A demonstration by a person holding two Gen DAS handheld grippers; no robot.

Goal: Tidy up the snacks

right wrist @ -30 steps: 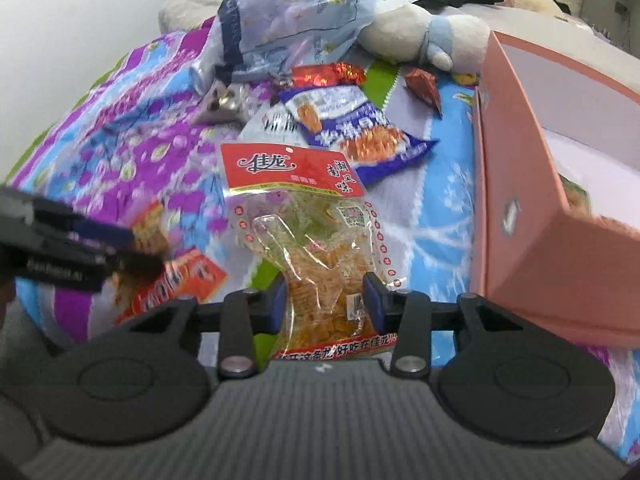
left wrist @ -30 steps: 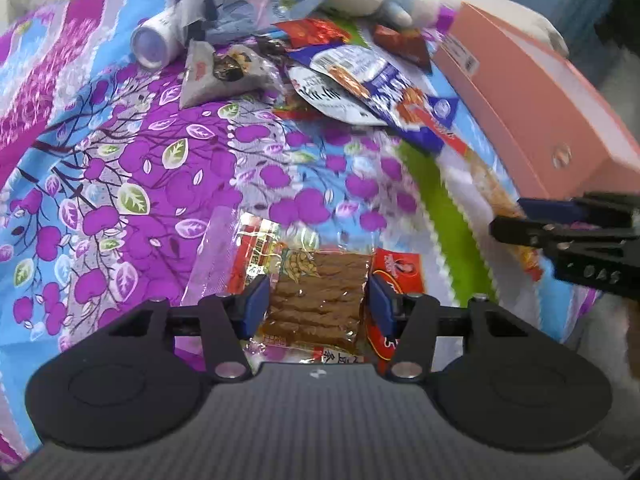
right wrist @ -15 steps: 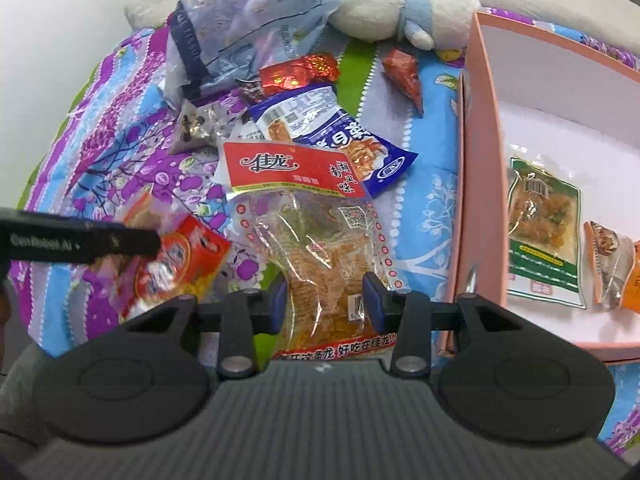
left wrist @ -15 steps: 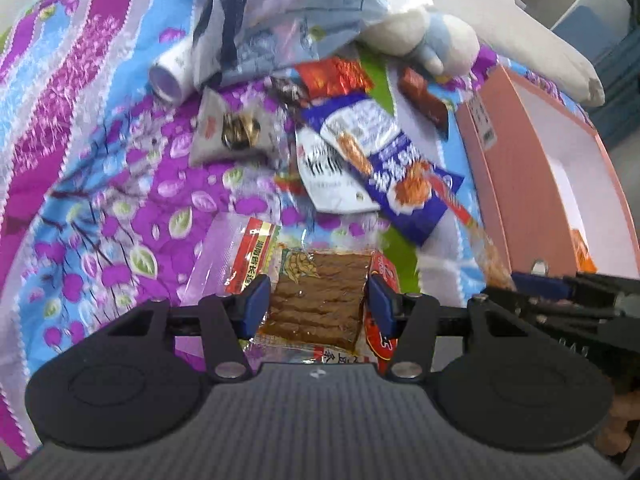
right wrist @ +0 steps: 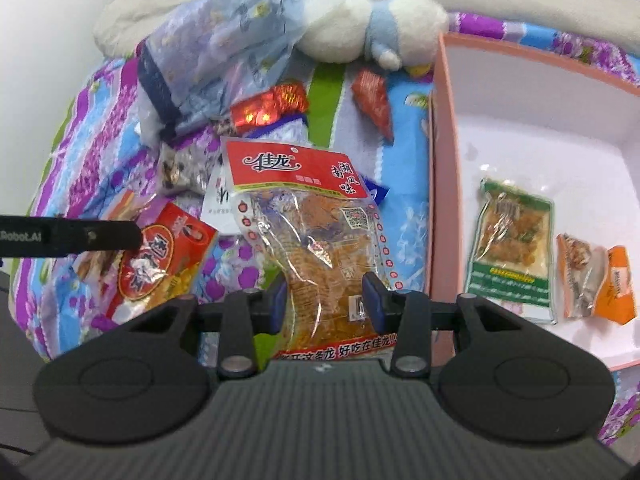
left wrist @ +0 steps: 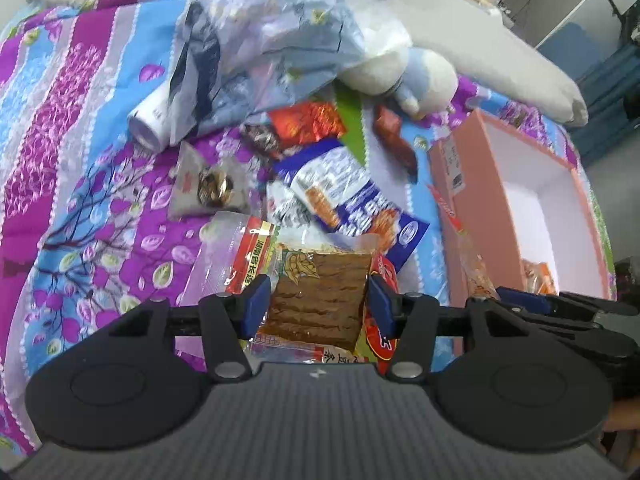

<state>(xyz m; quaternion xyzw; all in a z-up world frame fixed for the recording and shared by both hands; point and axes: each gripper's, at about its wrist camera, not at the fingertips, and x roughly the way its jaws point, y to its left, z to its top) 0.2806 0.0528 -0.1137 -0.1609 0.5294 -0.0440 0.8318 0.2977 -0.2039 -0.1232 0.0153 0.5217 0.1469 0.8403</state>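
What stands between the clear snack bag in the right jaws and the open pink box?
Only the pink box's near wall, just right of the clear snack bag held in the right gripper. Inside, two packets lie on the floor; the rest is bare.

Both claws (left wrist: 316, 304) (right wrist: 325, 300) clamped, raised.

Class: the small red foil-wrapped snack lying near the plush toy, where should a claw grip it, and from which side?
Probably across the red foil snack's wide upper end, coming down from above: it lies flat, clear of other packets, and tapers to a thin point below.
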